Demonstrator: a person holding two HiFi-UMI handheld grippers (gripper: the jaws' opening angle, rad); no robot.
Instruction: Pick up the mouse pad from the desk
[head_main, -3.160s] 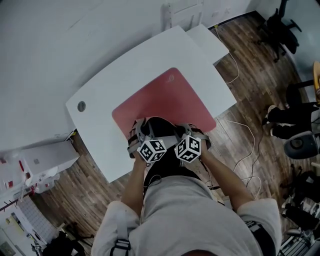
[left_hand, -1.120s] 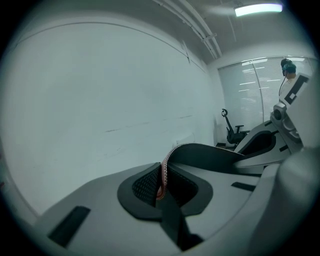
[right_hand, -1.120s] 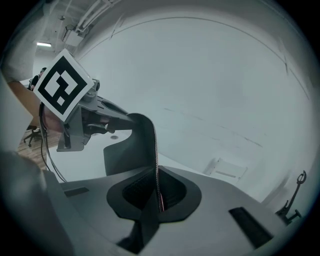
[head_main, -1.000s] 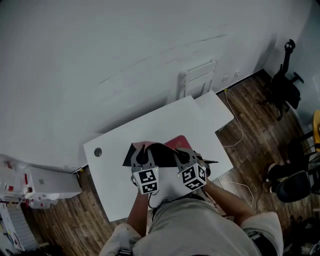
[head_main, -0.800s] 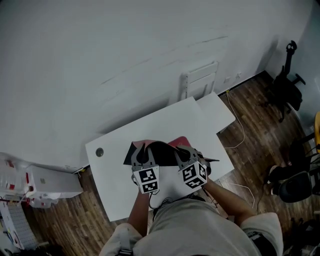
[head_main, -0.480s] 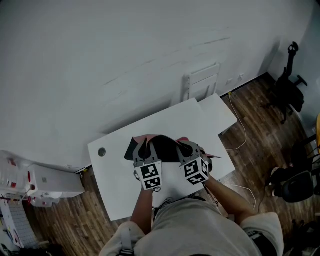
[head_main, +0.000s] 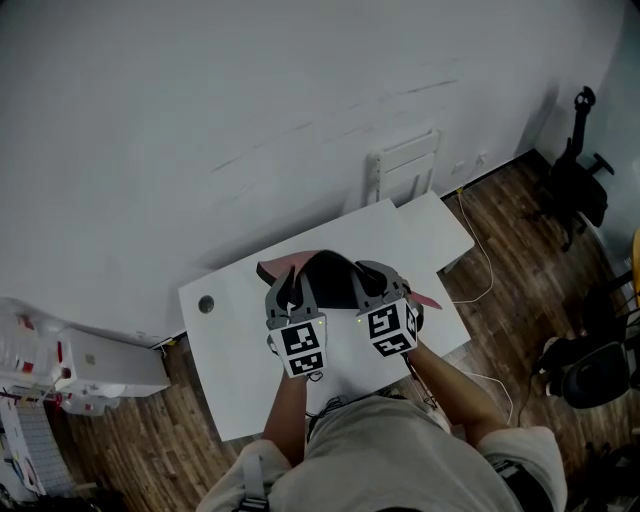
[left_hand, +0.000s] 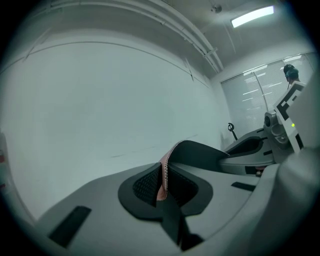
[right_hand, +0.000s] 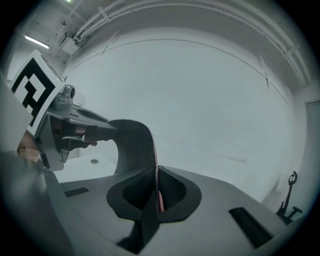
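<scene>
Now that both hands have gone up vs ~1 s back, the mouse pad (head_main: 332, 277) hangs folded above the worktop (head_main: 235, 350), black underside showing, so the pick-up looks basically done. Head view shows the sag between left gripper (head_main: 291, 290) and right gripper (head_main: 371, 285). Only the gripper views show the grip: both sets of jaws nearly closed, pinching the pad's stitched edge.

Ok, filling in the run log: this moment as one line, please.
left hand-held gripper: shut on mouse pad | right hand-held gripper: shut on mouse pad | mouse pad: draped between both, above desk
</scene>
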